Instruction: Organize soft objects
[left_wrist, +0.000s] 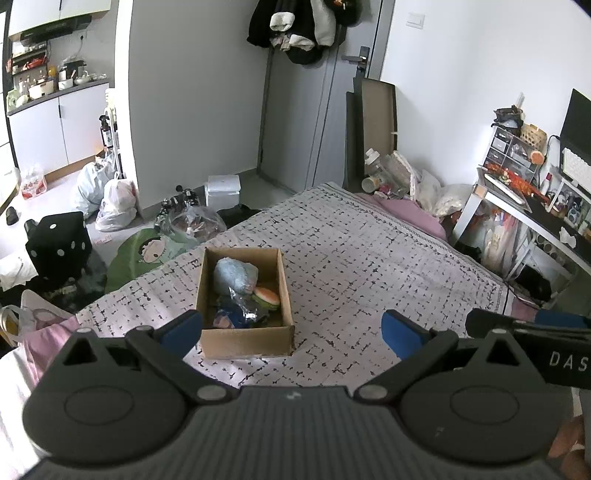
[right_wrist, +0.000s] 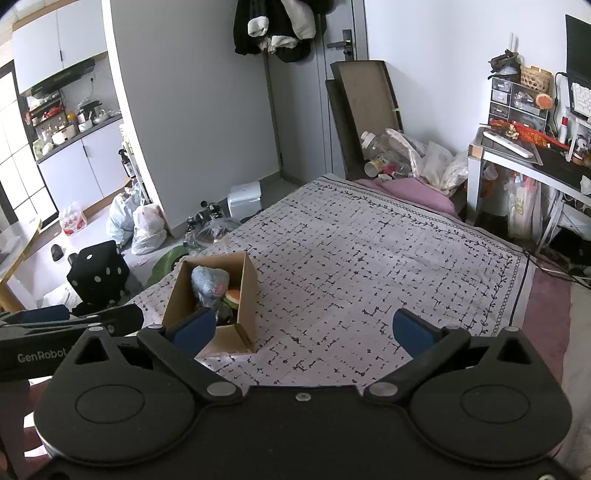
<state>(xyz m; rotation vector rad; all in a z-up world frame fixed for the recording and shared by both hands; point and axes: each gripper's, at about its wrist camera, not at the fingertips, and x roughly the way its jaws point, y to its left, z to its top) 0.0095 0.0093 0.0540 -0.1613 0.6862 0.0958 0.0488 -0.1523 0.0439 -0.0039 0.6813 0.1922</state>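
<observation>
The open brown cardboard box (left_wrist: 245, 302) sits on the patterned bed cover (left_wrist: 369, 258), its long axis running away from the cameras. Inside lie one fuzzy blue-grey plush (left_wrist: 236, 275), one burger-shaped soft toy (left_wrist: 266, 295) and a crinkled dark wrapper (left_wrist: 240, 310); anything beneath them is hidden. The box lies ahead and slightly left of the left gripper (left_wrist: 291, 332), which is nearer. For the right gripper (right_wrist: 301, 330) it lies further left. Both grippers are spread wide and empty. No soft objects lie loose on the cover.

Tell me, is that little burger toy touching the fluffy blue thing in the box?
Cannot tell. In the left wrist view the burger toy sits right below the blue plush inside the cardboard box, with crinkly wrapping between; no clear gap or contact shows.
</observation>
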